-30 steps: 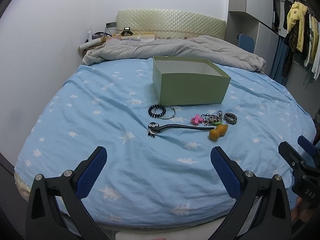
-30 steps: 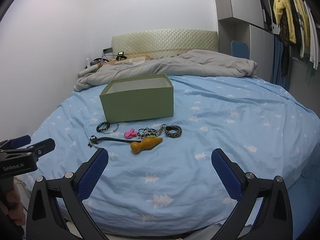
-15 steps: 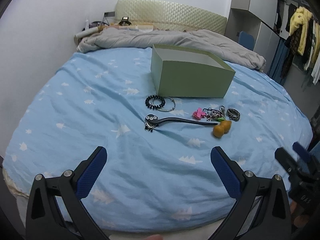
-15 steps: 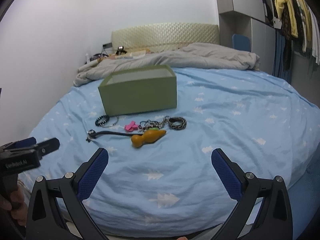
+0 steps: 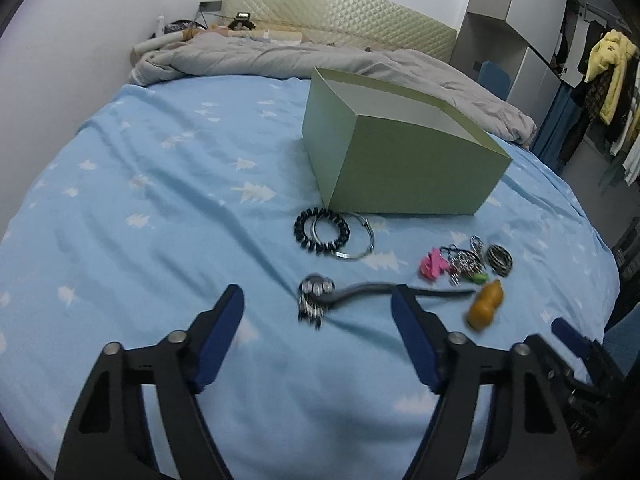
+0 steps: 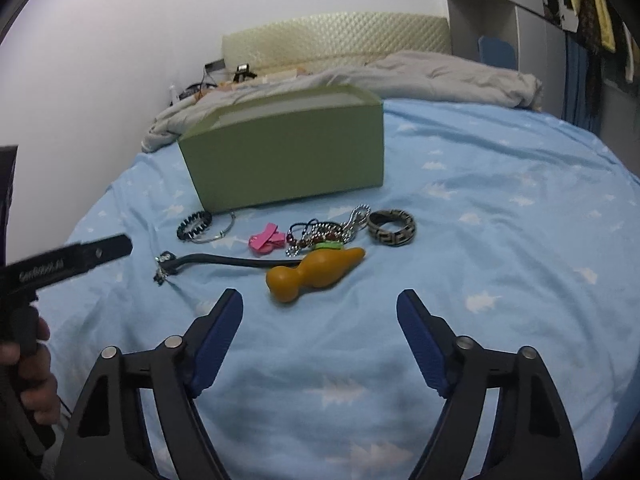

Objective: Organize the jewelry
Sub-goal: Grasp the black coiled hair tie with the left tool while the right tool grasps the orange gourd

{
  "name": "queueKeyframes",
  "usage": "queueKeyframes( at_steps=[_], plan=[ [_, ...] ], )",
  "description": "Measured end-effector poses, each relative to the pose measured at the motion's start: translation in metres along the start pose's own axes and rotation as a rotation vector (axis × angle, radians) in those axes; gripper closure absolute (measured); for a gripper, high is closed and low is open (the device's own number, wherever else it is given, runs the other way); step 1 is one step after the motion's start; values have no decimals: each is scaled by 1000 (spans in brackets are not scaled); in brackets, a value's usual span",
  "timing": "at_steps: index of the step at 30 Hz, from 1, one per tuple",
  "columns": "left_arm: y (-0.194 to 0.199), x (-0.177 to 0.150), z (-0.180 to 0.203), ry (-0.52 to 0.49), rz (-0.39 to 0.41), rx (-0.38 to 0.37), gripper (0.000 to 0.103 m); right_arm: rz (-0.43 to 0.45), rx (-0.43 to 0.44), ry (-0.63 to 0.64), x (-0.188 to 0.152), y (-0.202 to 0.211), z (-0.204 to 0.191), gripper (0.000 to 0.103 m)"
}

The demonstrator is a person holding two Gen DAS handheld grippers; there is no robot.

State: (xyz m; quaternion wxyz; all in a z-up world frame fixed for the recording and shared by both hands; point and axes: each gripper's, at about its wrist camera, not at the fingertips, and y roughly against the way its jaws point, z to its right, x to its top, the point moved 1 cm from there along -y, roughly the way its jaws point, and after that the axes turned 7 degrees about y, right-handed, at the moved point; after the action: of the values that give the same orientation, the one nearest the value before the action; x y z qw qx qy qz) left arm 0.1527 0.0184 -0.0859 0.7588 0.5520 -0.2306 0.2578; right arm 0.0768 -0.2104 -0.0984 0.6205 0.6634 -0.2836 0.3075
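**Bedroom surroundings**

A blue tree-print sheet [image 5: 160,208] covers the bed. Far ahead of the hand-held gripper, a rumpled grey duvet [image 5: 280,60] lies below a quilted headboard [image 5: 340,20]. Clothes [image 5: 608,76] hang far right.

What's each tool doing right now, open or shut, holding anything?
Left tool: open, holding nothing, above the sheet.
Right tool: open, holding nothing.

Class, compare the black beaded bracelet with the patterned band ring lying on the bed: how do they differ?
The black beaded bracelet is a string of separate dark beads; the patterned band ring is one solid band with a key pattern. The bracelet lies overlapping a thin silver bangle; the ring lies alone. Both lie before the green box.
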Motion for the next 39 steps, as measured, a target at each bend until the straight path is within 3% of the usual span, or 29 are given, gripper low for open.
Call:
queueKeyframes(
  at_steps=[9, 17, 23, 28, 29, 31, 39],
  plan=[
    [-48, 29, -7, -6, -47, -11, 57, -61, 14, -9, 12, -45, -6, 43],
    [-86, 40, -12, -17, -104, 5, 71, -119, -26, -23, 13, -73, -6, 44],
    [-97, 41, -15, -32, -123, 16, 79, -113, -40, -14, 15, -78, -6, 47],
    [-99, 39, -6, -71, -134, 13, 94, -134, -51, 14, 17, -82, -8, 49],
    [-98, 39, -5, -77, -132, 13, 94, -135, -51, 13, 18, -81, -8, 52],
    [-96, 40, -3, -84, -128, 2, 95, -137, -64, 1, 19, -79, -5, 77],
    [-72, 41, 4, -77, -93, -40, 95, -121, -46, 3, 20, -69, -5, 77]
  ],
)
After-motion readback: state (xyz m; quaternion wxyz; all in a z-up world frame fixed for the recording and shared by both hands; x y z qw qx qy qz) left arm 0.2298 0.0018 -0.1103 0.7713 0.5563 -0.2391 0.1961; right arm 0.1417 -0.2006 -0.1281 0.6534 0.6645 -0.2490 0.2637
